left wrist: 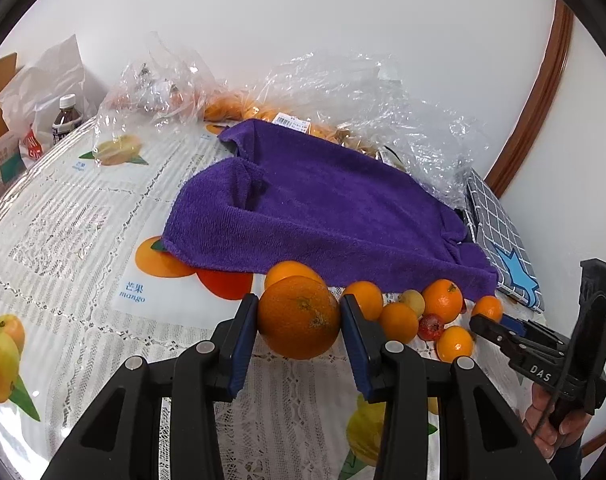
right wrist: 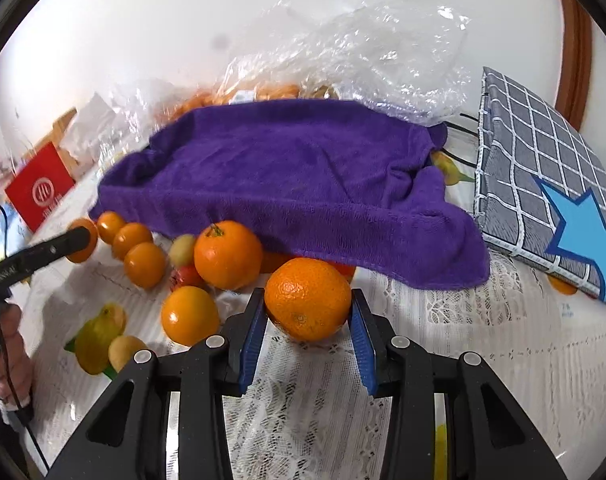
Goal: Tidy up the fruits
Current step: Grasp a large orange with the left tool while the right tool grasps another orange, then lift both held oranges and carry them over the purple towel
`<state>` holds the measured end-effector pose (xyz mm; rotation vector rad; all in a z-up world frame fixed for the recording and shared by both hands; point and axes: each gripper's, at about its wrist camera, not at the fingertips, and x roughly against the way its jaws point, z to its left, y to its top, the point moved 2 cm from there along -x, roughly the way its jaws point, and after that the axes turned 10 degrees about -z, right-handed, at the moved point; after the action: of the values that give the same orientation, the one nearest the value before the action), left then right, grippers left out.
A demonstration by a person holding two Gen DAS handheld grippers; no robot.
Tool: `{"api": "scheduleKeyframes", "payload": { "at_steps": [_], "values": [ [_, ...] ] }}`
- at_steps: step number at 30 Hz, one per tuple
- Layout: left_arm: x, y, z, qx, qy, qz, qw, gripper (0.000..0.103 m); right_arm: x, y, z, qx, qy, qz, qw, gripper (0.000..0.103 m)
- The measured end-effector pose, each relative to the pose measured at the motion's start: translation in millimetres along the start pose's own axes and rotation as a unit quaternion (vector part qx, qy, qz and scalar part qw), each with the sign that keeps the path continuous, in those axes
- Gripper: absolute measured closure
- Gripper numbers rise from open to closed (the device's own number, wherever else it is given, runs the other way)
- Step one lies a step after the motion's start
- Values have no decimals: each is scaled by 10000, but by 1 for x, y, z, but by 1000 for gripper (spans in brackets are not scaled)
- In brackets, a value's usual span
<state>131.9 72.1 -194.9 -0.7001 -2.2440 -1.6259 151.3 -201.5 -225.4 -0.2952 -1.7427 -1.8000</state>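
In the left wrist view my left gripper (left wrist: 299, 300) is shut on a big orange (left wrist: 299, 320), a blue pad pressing each side. Another orange (left wrist: 291, 270) sits just behind it at the hem of a purple towel (left wrist: 323, 208). To the right lies a cluster of small oranges (left wrist: 443, 300) with a yellowish fruit (left wrist: 413, 302) and a small red one (left wrist: 431, 326). In the right wrist view my right gripper (right wrist: 307, 296) is shut on a small orange (right wrist: 307, 300) by the towel (right wrist: 287, 176). More oranges (right wrist: 227, 256) lie to its left.
Clear plastic bags (left wrist: 343, 92) holding more fruit stand behind the towel. A grey checked box with a blue star (right wrist: 543, 180) lies to the right. A bottle (left wrist: 67, 118) and a red box (right wrist: 39, 192) stand far left. The lace tablecloth (left wrist: 83, 220) bears printed fruit pictures.
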Motion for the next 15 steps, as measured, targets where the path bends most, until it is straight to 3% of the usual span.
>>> {"api": "scheduleKeyframes", "payload": {
  "at_steps": [10, 15],
  "values": [
    [10, 8, 8, 139, 77, -420, 9990, 64, 13, 2, -4, -163, 106, -291, 9994, 63],
    [10, 12, 16, 315, 154, -406, 9986, 64, 32, 9, -6, -236, 215, -436, 9985, 63]
  ]
}}
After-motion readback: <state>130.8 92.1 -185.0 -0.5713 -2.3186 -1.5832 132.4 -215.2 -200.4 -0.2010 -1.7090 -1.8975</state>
